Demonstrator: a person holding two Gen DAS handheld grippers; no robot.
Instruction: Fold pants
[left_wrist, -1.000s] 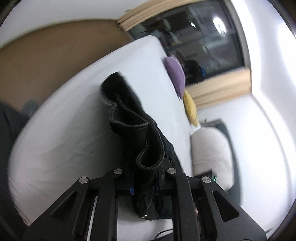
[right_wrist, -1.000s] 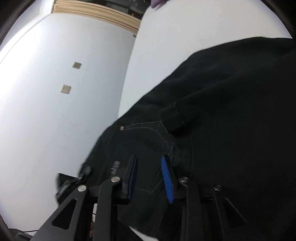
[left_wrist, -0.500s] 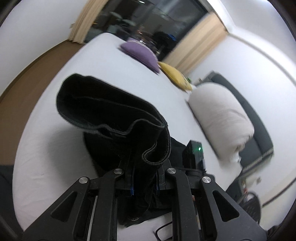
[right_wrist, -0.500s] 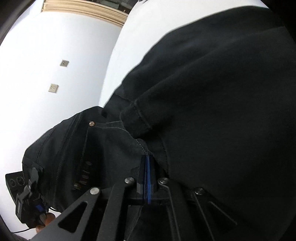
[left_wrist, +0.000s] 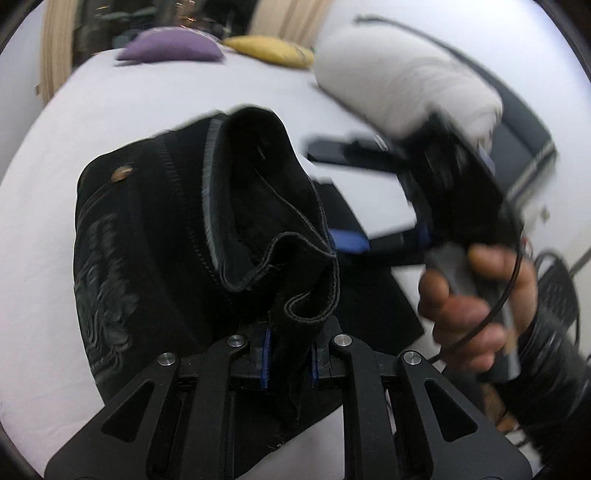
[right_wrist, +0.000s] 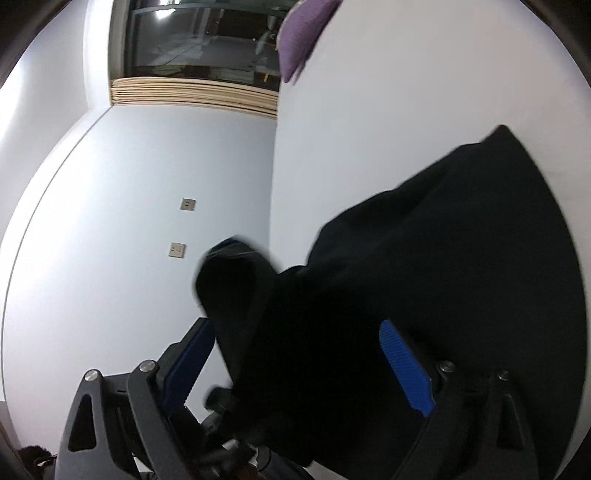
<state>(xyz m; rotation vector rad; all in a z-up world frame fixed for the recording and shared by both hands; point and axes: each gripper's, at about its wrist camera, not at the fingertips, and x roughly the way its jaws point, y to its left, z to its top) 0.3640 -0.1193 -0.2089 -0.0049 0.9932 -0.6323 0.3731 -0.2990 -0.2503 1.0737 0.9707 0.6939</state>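
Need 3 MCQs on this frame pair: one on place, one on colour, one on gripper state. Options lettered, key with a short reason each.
1. Where does the purple cushion lie?
A. at the far end of the white bed, beside the yellow cushion
B. on the floor
C. on top of the pants

2. What colour are the pants?
A. blue
B. black
C. grey

3. How do the two grippers stand?
A. both open
B. left open, right shut
C. left gripper shut on the pants, right gripper open

Key:
1 A: the left wrist view shows both cushions side by side on the far part of the bed.
2 B: the cloth is black in both views.
3 C: the left pads pinch the hem; the right wrist view shows the blue pads spread wide with cloth between them.
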